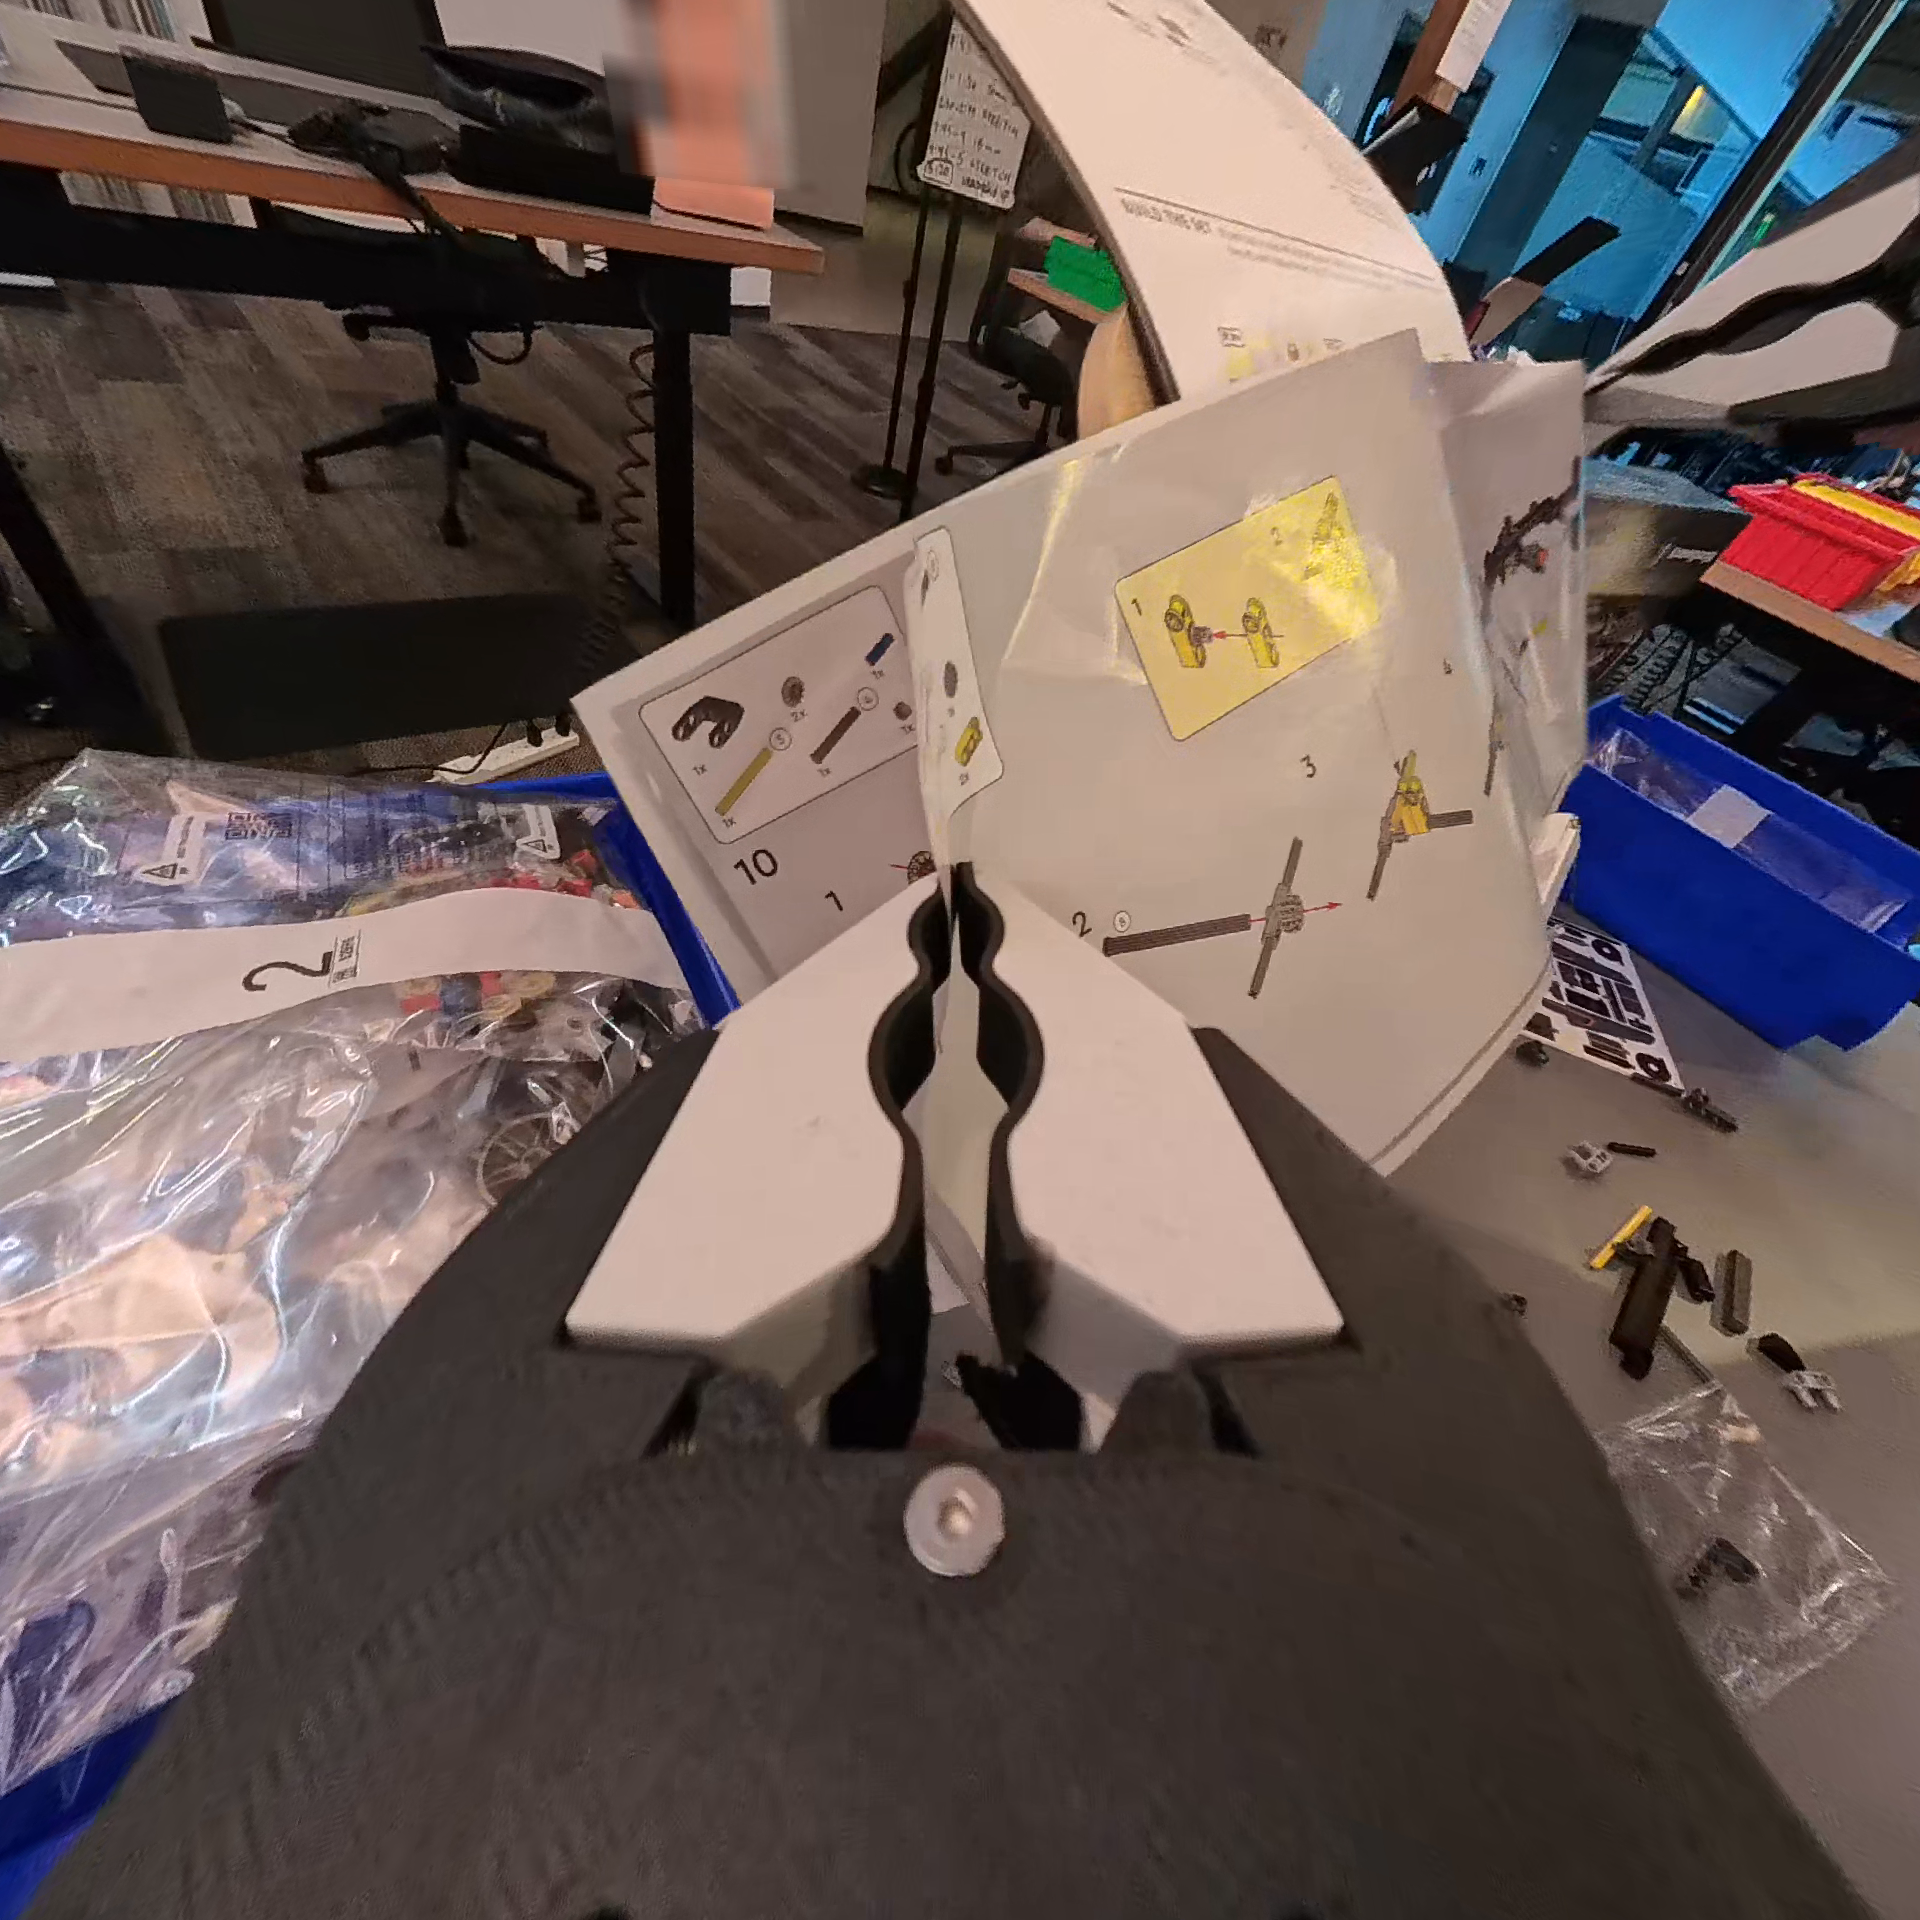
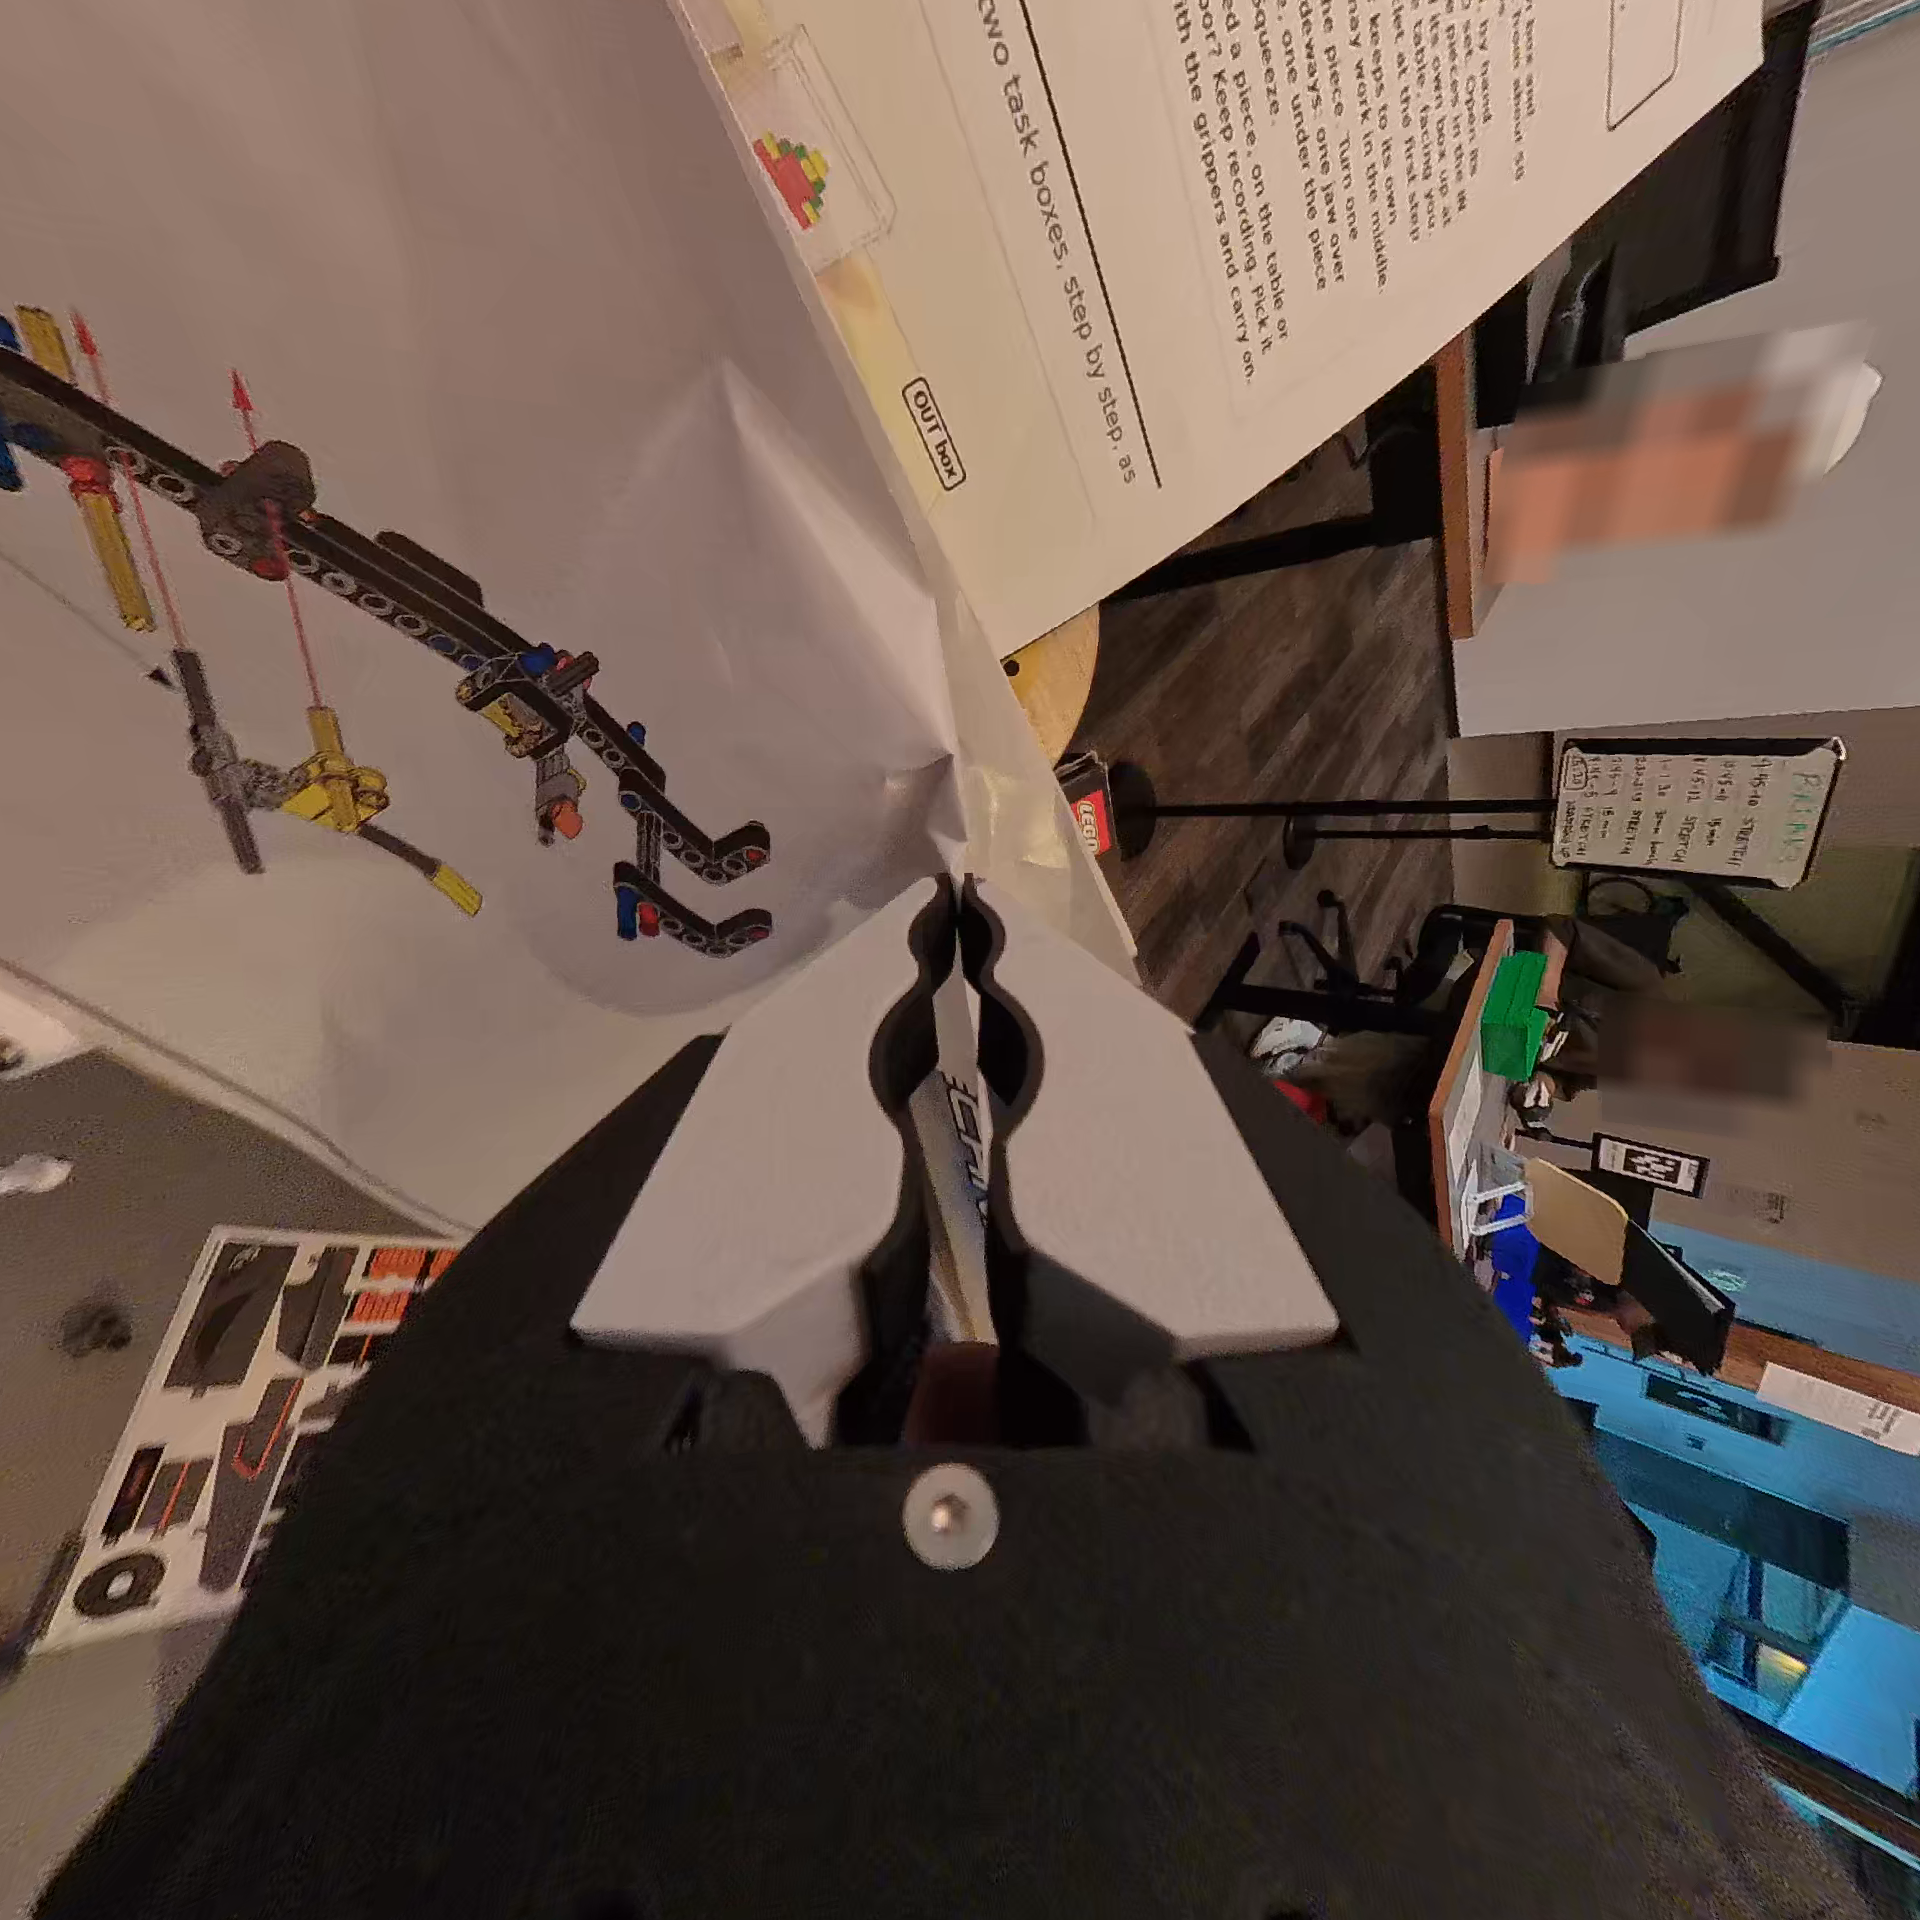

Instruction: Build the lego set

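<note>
The lego instruction booklet point(image 1: 1247, 790) stands open and raised off the grey table, its pages showing build steps. My left gripper point(image 1: 954, 883) is shut on a page edge at the booklet's lower middle. My right gripper point(image 2: 958, 894) is shut on the booklet's pages point(image 2: 468, 436) at a creased corner, and is rolled sideways. Loose black, grey and yellow lego pieces point(image 1: 1662, 1288) lie on the table to the right of the left gripper. A sticker sheet point(image 1: 1600, 1008) lies under the booklet's right edge; it also shows in the right wrist view point(image 2: 239, 1403).
Clear bags of lego parts point(image 1: 260, 1143) fill a blue bin at the left. Another blue bin point(image 1: 1745, 883) stands at the right. An empty clear bag point(image 1: 1745, 1538) lies at the right front. A large white printed sheet point(image 1: 1247, 187) curves above the booklet. Office desks and chairs stand beyond.
</note>
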A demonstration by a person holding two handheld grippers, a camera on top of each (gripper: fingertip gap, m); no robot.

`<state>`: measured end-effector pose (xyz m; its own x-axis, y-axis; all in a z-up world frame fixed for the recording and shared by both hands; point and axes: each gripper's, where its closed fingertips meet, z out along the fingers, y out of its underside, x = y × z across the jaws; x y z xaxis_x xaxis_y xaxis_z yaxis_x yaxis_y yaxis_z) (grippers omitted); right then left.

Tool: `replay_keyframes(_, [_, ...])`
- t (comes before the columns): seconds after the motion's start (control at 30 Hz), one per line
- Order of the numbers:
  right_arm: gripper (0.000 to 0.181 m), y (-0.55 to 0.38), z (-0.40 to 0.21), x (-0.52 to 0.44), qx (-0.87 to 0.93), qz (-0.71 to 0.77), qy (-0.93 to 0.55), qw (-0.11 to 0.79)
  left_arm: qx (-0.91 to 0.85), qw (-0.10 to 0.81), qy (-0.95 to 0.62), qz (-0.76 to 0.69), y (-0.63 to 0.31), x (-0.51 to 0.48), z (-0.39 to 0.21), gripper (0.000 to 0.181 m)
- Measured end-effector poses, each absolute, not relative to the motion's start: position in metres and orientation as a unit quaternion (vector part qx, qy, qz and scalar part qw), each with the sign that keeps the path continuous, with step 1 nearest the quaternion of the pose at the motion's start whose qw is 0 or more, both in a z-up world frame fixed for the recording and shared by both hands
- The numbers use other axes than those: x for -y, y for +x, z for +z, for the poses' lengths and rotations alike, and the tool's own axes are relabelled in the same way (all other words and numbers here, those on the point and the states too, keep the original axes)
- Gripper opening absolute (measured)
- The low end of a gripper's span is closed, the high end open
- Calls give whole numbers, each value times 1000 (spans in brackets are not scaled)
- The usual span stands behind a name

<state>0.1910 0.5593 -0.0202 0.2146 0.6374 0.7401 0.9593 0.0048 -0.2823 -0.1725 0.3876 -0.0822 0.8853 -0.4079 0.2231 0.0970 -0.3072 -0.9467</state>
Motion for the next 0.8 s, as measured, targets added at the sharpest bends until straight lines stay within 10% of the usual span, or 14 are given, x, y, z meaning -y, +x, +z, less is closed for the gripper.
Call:
replay_keyframes(0.03, [0, 191, -20, -562, 586, -205, -673, 402, -100, 579, -780, -217, -173, -388, -83, 0])
replay_keyframes(0.8, [15, 172, -21, -509, 516, 18, -693, 503, -98, 576, -786, -203, -176, -398, -96, 2])
